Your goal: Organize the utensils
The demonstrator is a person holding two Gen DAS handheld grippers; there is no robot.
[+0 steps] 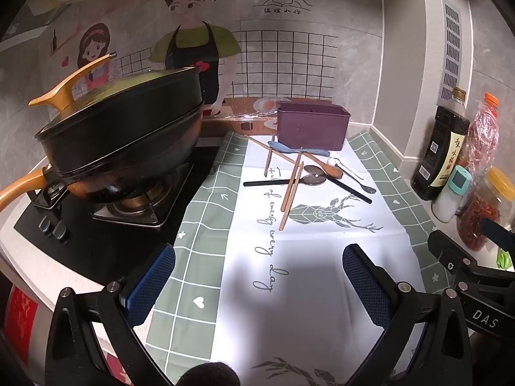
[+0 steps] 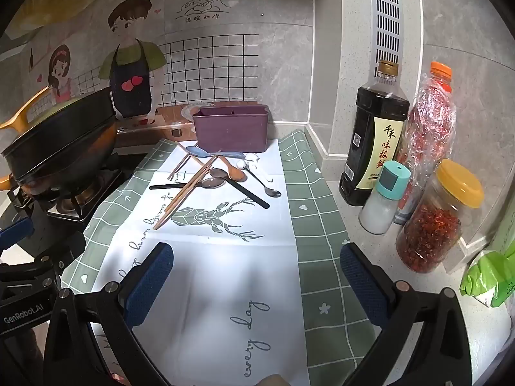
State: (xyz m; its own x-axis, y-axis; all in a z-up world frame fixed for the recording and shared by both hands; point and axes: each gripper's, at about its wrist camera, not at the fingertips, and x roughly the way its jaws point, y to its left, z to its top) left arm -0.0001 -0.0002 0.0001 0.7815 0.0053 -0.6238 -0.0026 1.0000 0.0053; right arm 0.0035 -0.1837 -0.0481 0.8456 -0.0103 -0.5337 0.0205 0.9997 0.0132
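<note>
A purple utensil holder [image 1: 312,125] [image 2: 231,128] stands at the far end of the cloth mat. In front of it lies a loose pile: wooden chopsticks [image 1: 291,189] [image 2: 185,193], a blue spoon [image 1: 283,147] [image 2: 198,151], a wooden spoon [image 1: 334,170] [image 2: 236,173], black-handled metal spoons [image 1: 313,179] [image 2: 214,182] and a small steel spoon [image 1: 368,188] [image 2: 273,192]. My left gripper [image 1: 257,276] is open and empty, well short of the pile. My right gripper [image 2: 256,273] is open and empty too, beside it.
A black lidded pan [image 1: 122,132] [image 2: 61,141] sits on the gas stove [image 1: 106,212] at left. At right stand a soy sauce bottle [image 2: 375,135], a salt shaker [image 2: 384,197], a chilli bottle [image 2: 428,125] and a chilli jar [image 2: 437,222]. A green bag [image 2: 489,276] lies at near right.
</note>
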